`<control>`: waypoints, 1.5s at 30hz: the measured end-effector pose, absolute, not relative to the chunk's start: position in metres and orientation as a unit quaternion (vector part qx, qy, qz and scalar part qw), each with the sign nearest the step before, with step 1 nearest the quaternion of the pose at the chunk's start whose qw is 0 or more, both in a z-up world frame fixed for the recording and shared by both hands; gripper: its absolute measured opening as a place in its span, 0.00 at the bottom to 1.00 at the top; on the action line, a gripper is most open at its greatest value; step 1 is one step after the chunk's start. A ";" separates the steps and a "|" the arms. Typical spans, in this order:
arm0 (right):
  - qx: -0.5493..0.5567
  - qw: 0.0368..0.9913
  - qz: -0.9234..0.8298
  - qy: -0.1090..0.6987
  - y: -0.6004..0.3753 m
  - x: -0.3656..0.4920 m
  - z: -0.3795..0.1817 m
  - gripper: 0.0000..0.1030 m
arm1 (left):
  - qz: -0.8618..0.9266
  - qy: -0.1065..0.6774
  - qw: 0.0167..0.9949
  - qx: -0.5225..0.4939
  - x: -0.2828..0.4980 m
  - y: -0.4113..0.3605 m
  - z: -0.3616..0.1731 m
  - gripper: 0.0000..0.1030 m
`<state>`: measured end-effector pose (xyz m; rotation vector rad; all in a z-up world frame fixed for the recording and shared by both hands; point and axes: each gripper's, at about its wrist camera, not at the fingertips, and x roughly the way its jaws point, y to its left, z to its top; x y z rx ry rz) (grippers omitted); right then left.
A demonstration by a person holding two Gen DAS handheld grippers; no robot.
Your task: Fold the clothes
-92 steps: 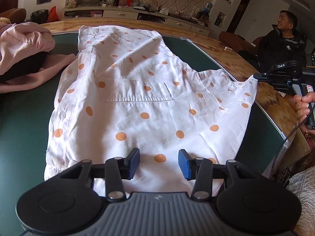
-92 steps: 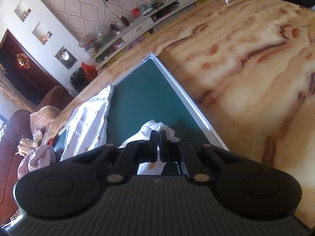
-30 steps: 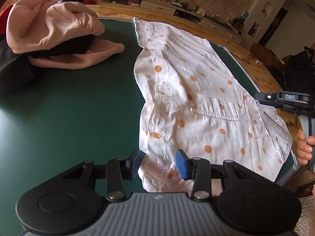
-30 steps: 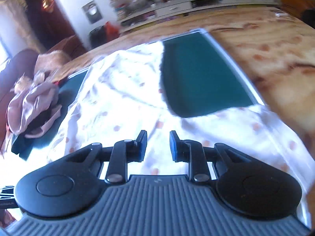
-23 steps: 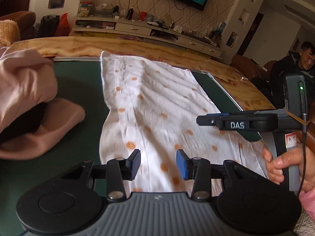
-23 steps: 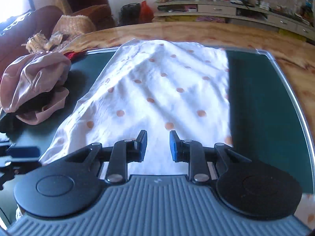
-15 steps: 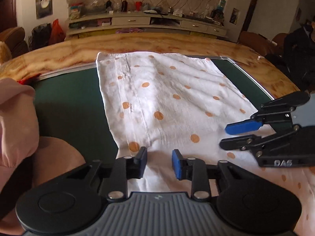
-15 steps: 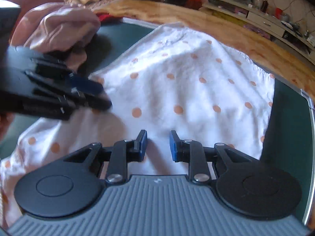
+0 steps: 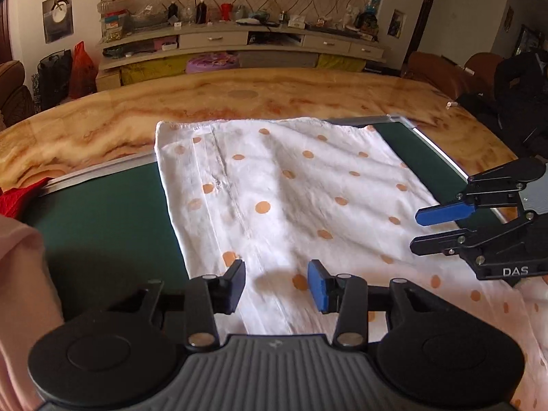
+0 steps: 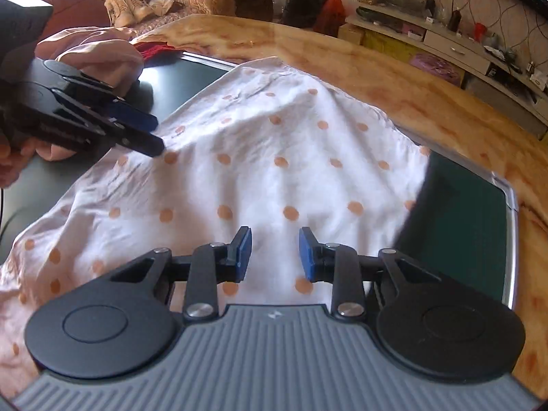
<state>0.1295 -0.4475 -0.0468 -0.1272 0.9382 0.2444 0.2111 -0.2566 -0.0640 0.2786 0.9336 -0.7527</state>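
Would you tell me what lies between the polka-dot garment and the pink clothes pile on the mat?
In the left wrist view, only bare green mat lies between the polka-dot garment and the pink clothes pile; nothing else sits there.

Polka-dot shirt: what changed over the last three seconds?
The right gripper let go of the shirt's bunched corner; the shirt now lies folded narrower on the green mat. Both grippers hover over it, jaws opening, nothing between them; left gripper. The pink clothes pile stayed put.

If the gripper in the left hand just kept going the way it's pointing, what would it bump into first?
Most likely the white polka-dot garment spread on the green mat. The left gripper points down at it, its jaws opening with nothing between them.
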 end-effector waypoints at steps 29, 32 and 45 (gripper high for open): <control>-0.026 0.898 0.075 0.433 -0.515 0.162 -0.072 0.55 | -0.201 0.421 0.870 0.164 0.268 -0.245 -0.074 0.64; -0.020 0.900 0.071 0.429 -0.521 0.156 -0.071 0.55 | -0.168 0.411 0.876 0.186 0.274 -0.248 -0.073 0.64; -0.023 0.901 0.055 0.430 -0.518 0.153 -0.070 0.56 | -0.235 0.427 0.864 0.128 0.249 -0.266 -0.071 0.46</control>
